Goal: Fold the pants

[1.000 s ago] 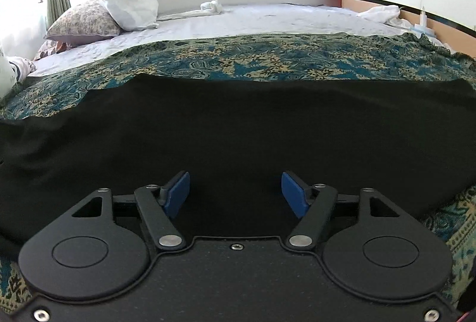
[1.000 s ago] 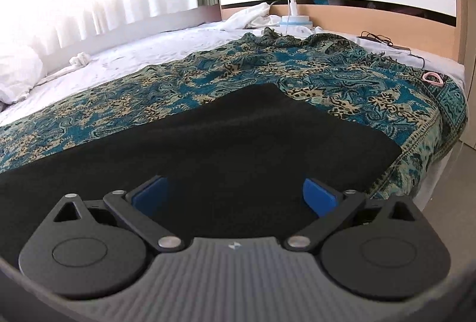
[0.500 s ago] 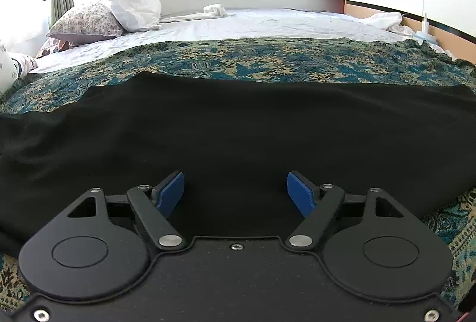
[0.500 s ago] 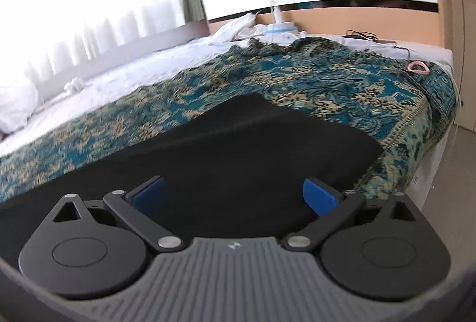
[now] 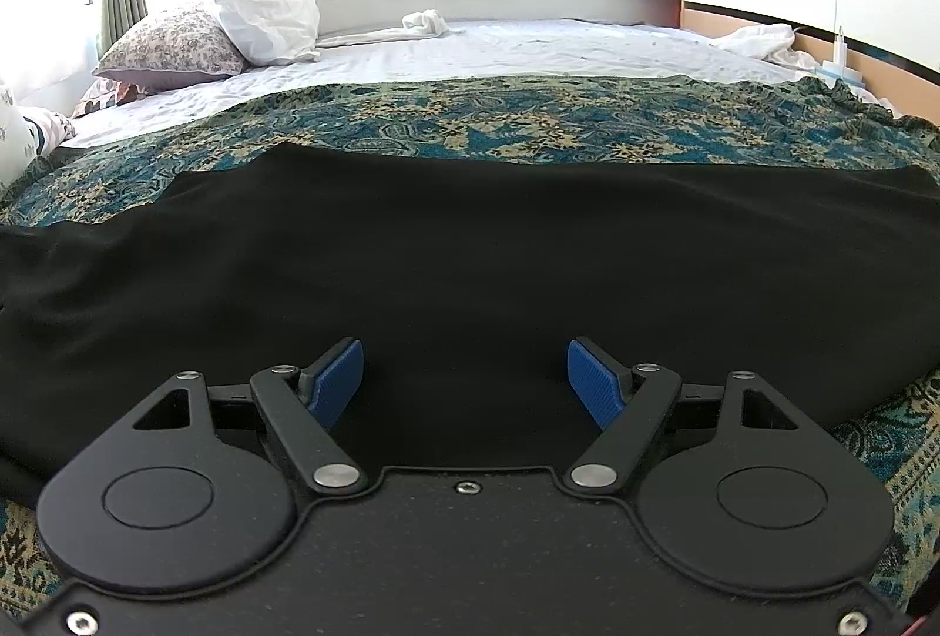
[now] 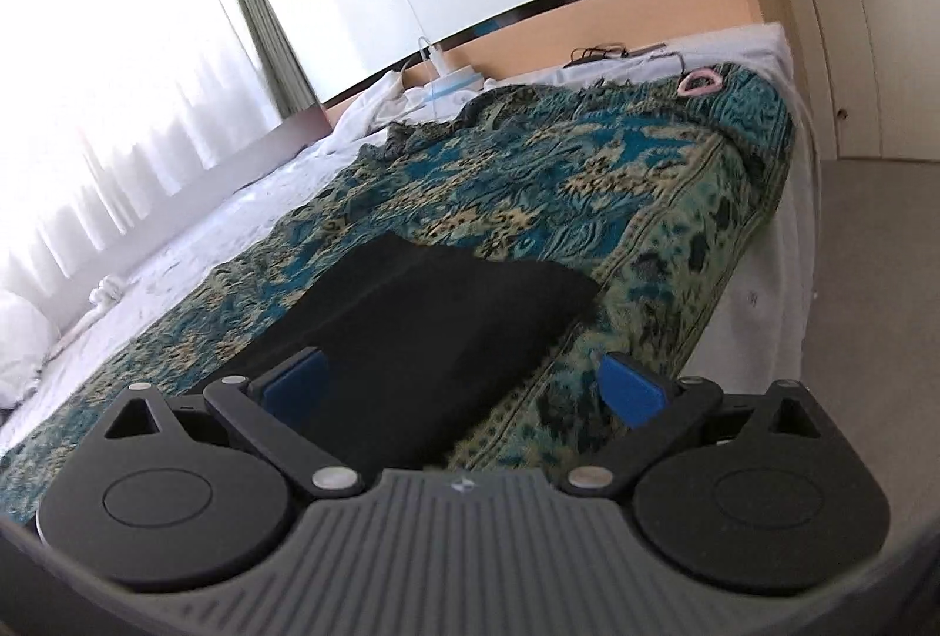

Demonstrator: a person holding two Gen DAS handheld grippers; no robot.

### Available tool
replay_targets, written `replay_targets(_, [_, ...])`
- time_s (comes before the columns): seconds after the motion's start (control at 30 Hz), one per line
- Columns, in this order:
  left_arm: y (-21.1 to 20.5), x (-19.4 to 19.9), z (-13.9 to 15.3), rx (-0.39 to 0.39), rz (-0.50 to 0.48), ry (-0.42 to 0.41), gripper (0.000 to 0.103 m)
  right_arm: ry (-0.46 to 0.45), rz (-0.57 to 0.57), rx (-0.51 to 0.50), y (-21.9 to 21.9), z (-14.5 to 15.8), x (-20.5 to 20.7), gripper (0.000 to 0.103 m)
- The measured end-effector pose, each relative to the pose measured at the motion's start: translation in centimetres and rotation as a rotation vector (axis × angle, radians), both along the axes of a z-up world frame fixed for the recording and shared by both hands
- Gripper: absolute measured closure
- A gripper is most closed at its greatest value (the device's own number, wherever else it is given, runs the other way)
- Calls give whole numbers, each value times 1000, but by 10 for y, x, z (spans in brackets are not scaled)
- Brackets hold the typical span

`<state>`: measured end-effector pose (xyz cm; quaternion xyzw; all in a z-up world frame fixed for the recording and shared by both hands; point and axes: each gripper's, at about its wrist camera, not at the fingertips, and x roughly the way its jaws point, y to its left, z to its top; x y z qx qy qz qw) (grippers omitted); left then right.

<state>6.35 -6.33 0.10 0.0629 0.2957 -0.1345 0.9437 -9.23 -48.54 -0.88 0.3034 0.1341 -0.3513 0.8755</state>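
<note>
Black pants of soft, matte cloth (image 5: 470,248) lay spread flat along the near edge of the bed, on a teal-and-cream paisley woven bedspread (image 5: 529,119) that covered the near half of the mattress. Their far edge ran roughly parallel to the bed's near edge. One end finished in a squared corner (image 6: 564,289) close to the bed's near right corner, while the other end ran out past the left of the left wrist view, its finish out of sight. Beyond the bedspread a white sheet (image 5: 529,48) reached the far edge, where a white pillow (image 5: 258,13) leaned on a floral pillow (image 5: 170,42) at the far left corner.

The left gripper (image 5: 464,383) hovered over the middle of the cloth with its blue-padded fingers (image 5: 335,383) spread apart and nothing between them. The right gripper (image 6: 464,389), tilted, pointed toward the squared end, its fingers likewise apart and empty; whether either touched the cloth could not be told.

No fold appeared to have begun. To do the first grasp well, each gripper would probably need to pinch every layer at an edge, not only the top one, at matching points. Lifting evenly and low would likely keep the limp cloth from sagging or dragging the bedspread into wrinkles.
</note>
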Motion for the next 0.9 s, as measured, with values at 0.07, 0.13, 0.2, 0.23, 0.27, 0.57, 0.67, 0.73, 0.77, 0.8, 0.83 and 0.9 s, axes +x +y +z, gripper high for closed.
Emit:
replay_targets(0.07, [0, 0, 0, 1, 0, 0, 27, -2, 38, -7, 2, -1, 3, 0])
replay_targets(0.13, [0, 0, 0, 0, -1, 0, 27, 24, 66, -56, 6, 0, 12, 0])
replay_targets(0.2, [0, 0, 0, 0, -1, 0, 27, 18, 91, -70, 5, 1, 18, 0])
replay_targets(0.23, [0, 0, 0, 0, -1, 0, 27, 6, 101, -64, 4, 1, 21, 0])
replay_targets(0.27, [0, 0, 0, 0, -1, -1, 27, 8, 106, -57, 3, 1, 25, 0])
replay_targets(0.57, [2, 0, 0, -2, -1, -3, 26, 62, 10, -4, -12, 0, 47, 0])
replay_targets(0.67, [2, 1, 0, -3, -2, -4, 26, 78, 3, -8, -20, -3, 54, 0])
replay_targets(0.73, [2, 0, 0, -4, -2, -4, 26, 115, 26, -4, -29, -2, 64, 0])
replay_targets(0.77, [2, 0, 0, -5, -2, -5, 26, 124, 53, 5, -33, -1, 68, 1])
replay_targets(0.8, [3, 1, 0, -7, -3, -6, 26, 121, 100, 22, -38, 0, 71, 0])
replay_targets(0.83, [3, 0, 0, -9, -3, -8, 26, 116, 139, 36, -39, 1, 71, 0])
replay_targets(0.9, [3, 0, -1, -9, -3, -13, 26, 115, 188, 55, -42, 1, 70, 0])
